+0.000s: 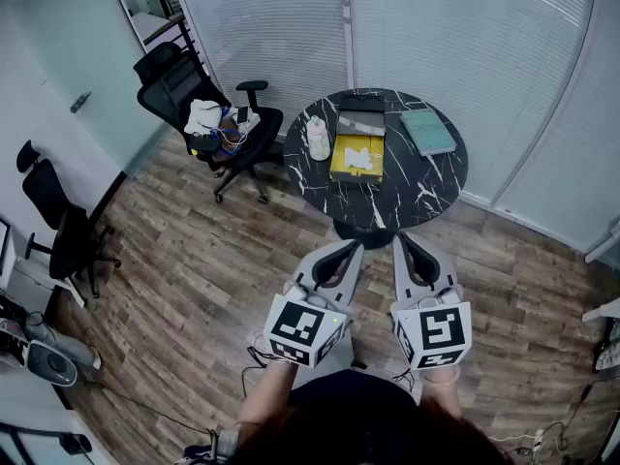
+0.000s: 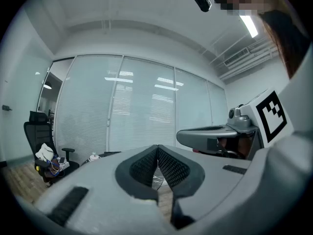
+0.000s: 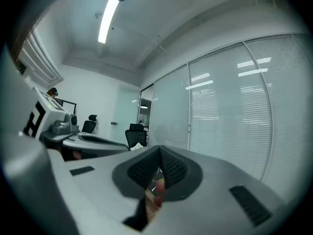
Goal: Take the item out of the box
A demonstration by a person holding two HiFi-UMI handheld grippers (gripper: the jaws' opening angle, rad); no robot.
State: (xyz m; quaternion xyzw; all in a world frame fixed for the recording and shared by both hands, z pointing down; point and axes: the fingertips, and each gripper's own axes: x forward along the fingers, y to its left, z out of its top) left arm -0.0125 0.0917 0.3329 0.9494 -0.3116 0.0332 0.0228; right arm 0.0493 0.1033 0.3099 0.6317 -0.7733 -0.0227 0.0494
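Both grippers hang clenched and empty, well short of the table where the open box sits.

The left gripper and right gripper are held side by side close to the person, over the wood floor on the near side of the round black marble table. Each gripper's own view shows its jaws pressed together at the tips with nothing between them. On the table, the yellow box lies open with a white item inside it. A grey lid sits just beyond the box, a white bottle stands just to its left, and a green book lies to its right. Left of the table is a black office chair with clothes piled on its seat.
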